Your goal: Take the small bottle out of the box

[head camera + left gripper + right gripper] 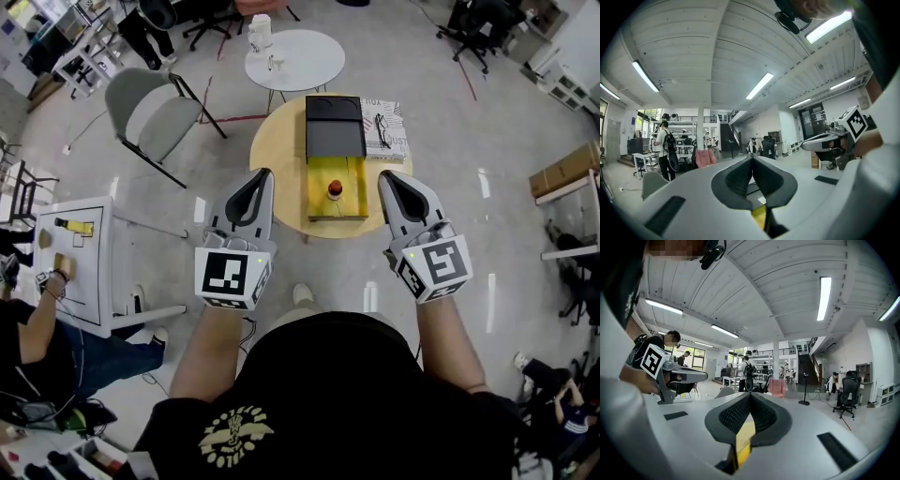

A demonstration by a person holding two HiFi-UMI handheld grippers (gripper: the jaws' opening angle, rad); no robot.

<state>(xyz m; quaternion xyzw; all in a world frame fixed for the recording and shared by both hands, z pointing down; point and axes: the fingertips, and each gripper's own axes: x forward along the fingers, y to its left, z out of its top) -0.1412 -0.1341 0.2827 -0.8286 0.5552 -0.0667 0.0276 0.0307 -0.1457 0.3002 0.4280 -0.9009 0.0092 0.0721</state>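
A yellow box [323, 212] lies open on a round wooden table [274, 150], its dark lid [335, 127] flipped back. Inside stands a small bottle [334, 190] with a red cap. My left gripper [265, 174] hovers to the left of the box, jaws shut with nothing held. My right gripper [383, 177] hovers to the box's right, also shut and empty. Both gripper views look level across the room over closed jaws, the left gripper [751, 158] and the right gripper [749, 395] showing only a yellow sliver of box between the fingers.
A stack of papers with glasses [384, 127] lies right of the lid. A white round table [294, 58] stands behind, a grey chair [150, 111] at left, a white side table [79, 264] at far left. People sit and stand around the room.
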